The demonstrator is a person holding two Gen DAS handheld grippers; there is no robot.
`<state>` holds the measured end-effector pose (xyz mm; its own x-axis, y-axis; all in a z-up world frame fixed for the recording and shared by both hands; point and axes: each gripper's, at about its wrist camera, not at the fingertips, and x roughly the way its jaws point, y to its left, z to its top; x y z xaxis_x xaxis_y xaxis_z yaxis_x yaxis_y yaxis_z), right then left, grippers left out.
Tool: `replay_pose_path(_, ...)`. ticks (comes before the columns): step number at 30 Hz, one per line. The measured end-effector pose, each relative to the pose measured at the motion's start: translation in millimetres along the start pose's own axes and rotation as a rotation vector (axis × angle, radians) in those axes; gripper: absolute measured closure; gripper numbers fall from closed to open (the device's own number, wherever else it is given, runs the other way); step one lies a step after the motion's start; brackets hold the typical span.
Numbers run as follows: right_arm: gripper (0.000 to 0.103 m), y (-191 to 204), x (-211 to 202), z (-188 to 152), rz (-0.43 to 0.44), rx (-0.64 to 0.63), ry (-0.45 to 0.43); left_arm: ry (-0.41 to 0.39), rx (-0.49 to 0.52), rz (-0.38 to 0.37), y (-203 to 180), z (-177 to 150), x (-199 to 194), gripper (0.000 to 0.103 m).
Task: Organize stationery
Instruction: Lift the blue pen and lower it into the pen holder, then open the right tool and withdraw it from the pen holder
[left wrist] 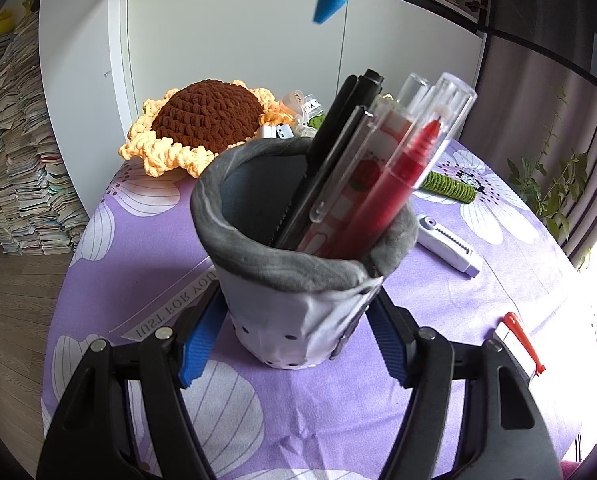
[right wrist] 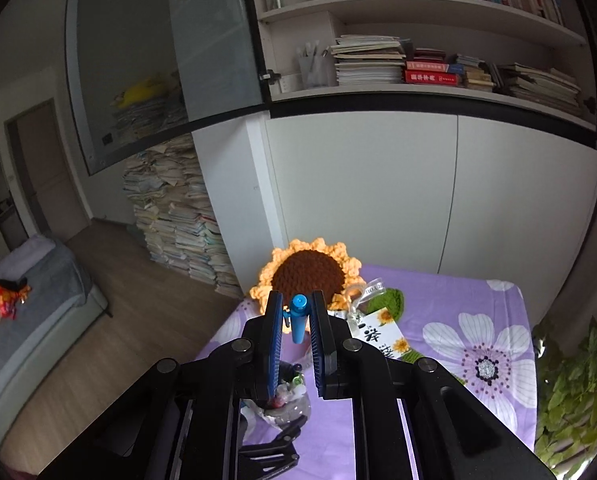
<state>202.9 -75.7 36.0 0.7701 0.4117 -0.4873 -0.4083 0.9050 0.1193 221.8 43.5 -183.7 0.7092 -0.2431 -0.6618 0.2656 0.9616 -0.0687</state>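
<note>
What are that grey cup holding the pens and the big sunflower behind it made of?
The pen cup looks like soft fabric: its plush grey rim sags and creases, with a smoother pale outside. The sunflower is crocheted from chunky yarn, with visible looped stitches, brown in the centre and yellow on the petals.

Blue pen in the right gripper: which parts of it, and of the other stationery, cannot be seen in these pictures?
- Blue pen: right wrist view, lower barrel hidden between the fingers; left wrist view, cut off by the top edge.
- Red pen: left wrist view, lower end hidden inside the grey pen holder.
- Red-capped item: left wrist view, washed out by glare.
</note>
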Motion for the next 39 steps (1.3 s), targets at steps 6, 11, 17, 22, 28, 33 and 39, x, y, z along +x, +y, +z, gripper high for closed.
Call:
replay_pose_path(6,0.09,14,50,-16,0.041,-0.025,0.139,0.0,-0.002,-0.001,2,1,1,0.035)
replay_pose_path(11,0.09,4,58,-20,0.048,0.021,0.152,0.001,0.002,0.0,0,2,2,0.035)
replay_pose_path(17,0.09,9,53,-21,0.036,-0.002,0.155,0.001,0.004,0.001,0,1,2,0.035)
replay_pose_path(22,0.09,8,70,-28,0.03,-0.004,0.201,0.001,0.005,0.001,0,1,2,0.035)
replay_pose_path(28,0.09,1,96,-40,0.047,0.028,0.282,0.001,0.005,0.001,0,1,2,0.035)
replay_pose_path(33,0.09,-2,109,-48,0.065,0.061,0.336,0.001,0.005,0.001,0,1,2,0.034)
replay_pose_path(39,0.09,-9,109,-54,0.081,0.105,0.374,0.001,0.005,0.001,0,1,2,0.034)
